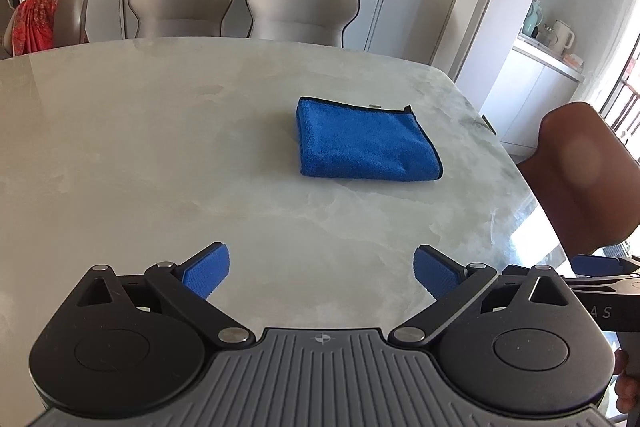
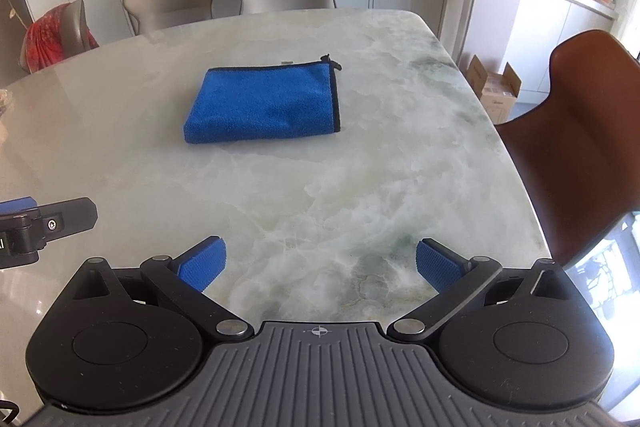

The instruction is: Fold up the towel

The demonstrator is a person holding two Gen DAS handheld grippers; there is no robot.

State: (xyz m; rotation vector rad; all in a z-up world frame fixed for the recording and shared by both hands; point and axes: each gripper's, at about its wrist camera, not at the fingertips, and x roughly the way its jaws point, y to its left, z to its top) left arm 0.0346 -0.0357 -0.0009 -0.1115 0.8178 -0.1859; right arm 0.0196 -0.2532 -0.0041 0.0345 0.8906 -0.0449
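Observation:
A blue towel [image 1: 366, 143] with a black hem lies folded into a small rectangle on the marble table [image 1: 160, 147]. In the right wrist view the towel [image 2: 264, 105] sits ahead and left of centre. My left gripper [image 1: 322, 271] is open and empty, held over the near part of the table, well short of the towel. My right gripper [image 2: 320, 267] is also open and empty, likewise short of the towel. The right gripper's tip shows at the right edge of the left wrist view [image 1: 600, 267]. The left gripper's tip shows at the left edge of the right wrist view [image 2: 36, 223].
Two grey chairs [image 1: 240, 3] stand at the table's far side. A brown chair [image 2: 580, 147] stands at the right edge. A chair with red cloth [image 1: 40, 23] is at the far left. A cardboard box [image 2: 496, 87] sits on the floor.

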